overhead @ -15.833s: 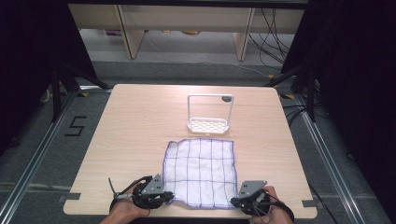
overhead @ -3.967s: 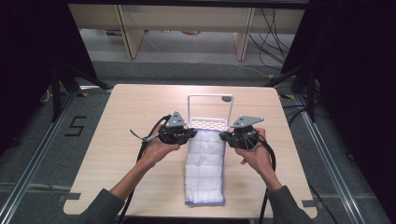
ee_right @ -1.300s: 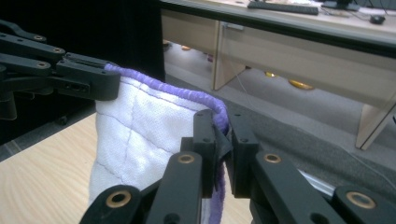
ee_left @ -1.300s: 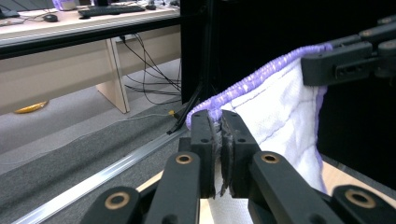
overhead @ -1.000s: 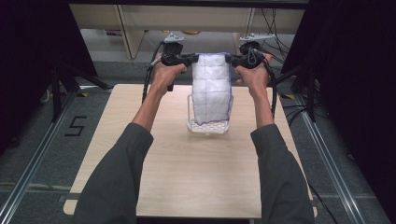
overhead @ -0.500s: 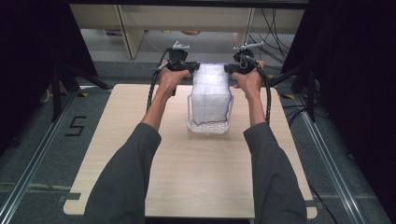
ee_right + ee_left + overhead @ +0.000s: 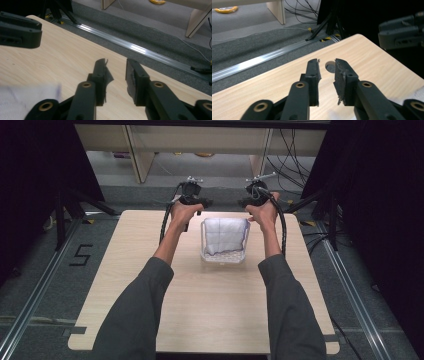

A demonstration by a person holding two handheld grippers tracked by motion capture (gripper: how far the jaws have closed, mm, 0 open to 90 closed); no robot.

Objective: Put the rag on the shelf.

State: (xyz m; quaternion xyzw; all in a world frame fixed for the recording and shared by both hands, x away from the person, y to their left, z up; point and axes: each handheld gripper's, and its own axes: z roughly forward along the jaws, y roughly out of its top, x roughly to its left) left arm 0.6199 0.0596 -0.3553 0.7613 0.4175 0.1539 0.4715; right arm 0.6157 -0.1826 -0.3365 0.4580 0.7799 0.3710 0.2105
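Marking on the floor, left of the table [image 7: 125, 320] and well to the left of the left gripper [image 7: 192, 199]: a black figure "5" [image 7: 80, 255]. No other writing is legible.

Cloth [image 7: 224, 234]: white fabric with a faint grid of thin lines, folded into a soft bundle. It sits in the basket [image 7: 223, 257], a small clear container with a perforated base. The bundle fills the basket from side to side and rises above its rim. The basket stands on the table, below and between the two grippers, slightly nearer the person than both.

Left gripper: held above the far edge of the table, just left of the cloth. In the left gripper view the jaws have just been opening; a clear gap separates them and nothing lies between them. A round hole [image 7: 331, 67] in the tabletop shows beyond the jaw tips.

Right gripper [image 7: 256, 195]: held at matching height, just right of the cloth. In the right gripper view its jaws have just been opening and stand apart with nothing between them. A blurred white edge of the cloth shows at the lower left of that view.
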